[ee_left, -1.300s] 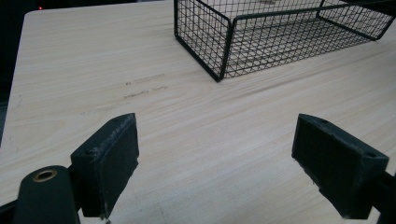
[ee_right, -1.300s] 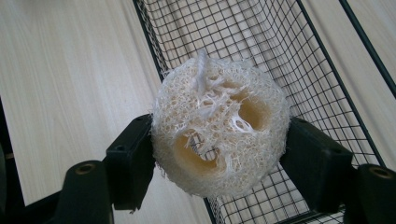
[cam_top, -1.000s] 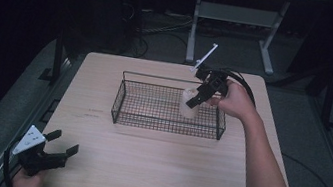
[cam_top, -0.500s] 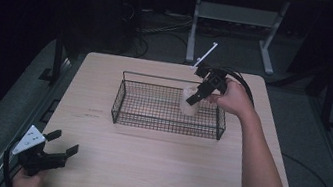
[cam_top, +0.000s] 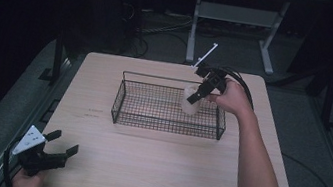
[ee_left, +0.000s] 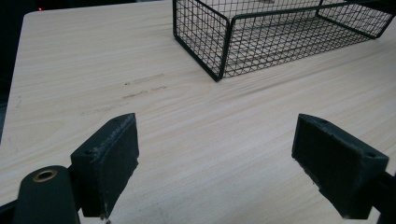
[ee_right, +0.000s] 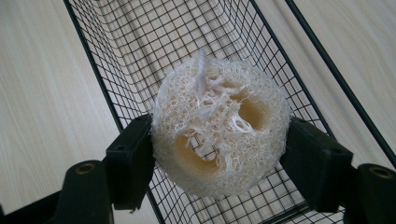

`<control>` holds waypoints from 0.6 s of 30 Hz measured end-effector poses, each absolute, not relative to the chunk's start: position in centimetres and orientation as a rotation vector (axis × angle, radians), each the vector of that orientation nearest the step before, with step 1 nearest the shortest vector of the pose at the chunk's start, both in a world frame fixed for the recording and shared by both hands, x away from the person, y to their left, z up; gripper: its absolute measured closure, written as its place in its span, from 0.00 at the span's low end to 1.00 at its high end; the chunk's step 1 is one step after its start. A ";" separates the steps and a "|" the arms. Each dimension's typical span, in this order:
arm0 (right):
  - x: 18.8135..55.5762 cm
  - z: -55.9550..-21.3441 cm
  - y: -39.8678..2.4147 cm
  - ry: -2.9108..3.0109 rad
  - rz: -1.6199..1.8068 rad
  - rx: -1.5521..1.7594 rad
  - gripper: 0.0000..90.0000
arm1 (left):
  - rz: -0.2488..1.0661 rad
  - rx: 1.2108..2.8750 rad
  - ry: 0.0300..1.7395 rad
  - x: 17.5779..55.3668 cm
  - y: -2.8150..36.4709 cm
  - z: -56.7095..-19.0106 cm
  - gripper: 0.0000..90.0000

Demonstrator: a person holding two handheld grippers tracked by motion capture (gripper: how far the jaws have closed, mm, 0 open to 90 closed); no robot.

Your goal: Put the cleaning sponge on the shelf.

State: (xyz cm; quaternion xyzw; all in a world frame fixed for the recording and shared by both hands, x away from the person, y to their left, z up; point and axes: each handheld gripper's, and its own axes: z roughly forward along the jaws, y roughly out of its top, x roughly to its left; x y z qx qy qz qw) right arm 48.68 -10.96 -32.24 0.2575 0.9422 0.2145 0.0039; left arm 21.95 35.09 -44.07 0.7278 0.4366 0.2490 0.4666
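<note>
A cream loofah sponge with two holes in its end sits squeezed between the black pads of my right gripper. In the high view the right gripper holds the loofah sponge inside the right end of a black wire basket, close to its mesh floor. Whether the loofah touches the mesh I cannot tell. My left gripper rests open at the table's front left corner, its pads wide apart over bare wood, far from the wire basket.
The light wooden table has free surface all around the basket. Beyond its far edge stands a white metal frame on a dark floor with cables. The person's right forearm crosses the table's right side.
My right gripper has lowered the loofah slightly deeper into the basket's right end. The left gripper has stayed where it was.
</note>
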 end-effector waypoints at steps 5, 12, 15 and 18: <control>48.9 -32.6 -11.0 2.950 0.667 0.818 0.32 | 0.613 1.789 1.072 21.9 35.1 -44.1 0.15; 49.0 -33.3 -11.0 2.948 0.674 0.829 0.32 | 0.613 1.788 1.073 21.9 35.1 -44.1 0.15; 49.1 -33.7 -11.1 2.953 0.671 0.844 0.32 | 0.615 1.789 1.073 21.9 35.1 -44.1 0.15; 49.2 -34.1 -11.3 2.956 0.667 0.848 0.32 | 0.613 1.790 1.073 21.9 35.1 -44.1 0.15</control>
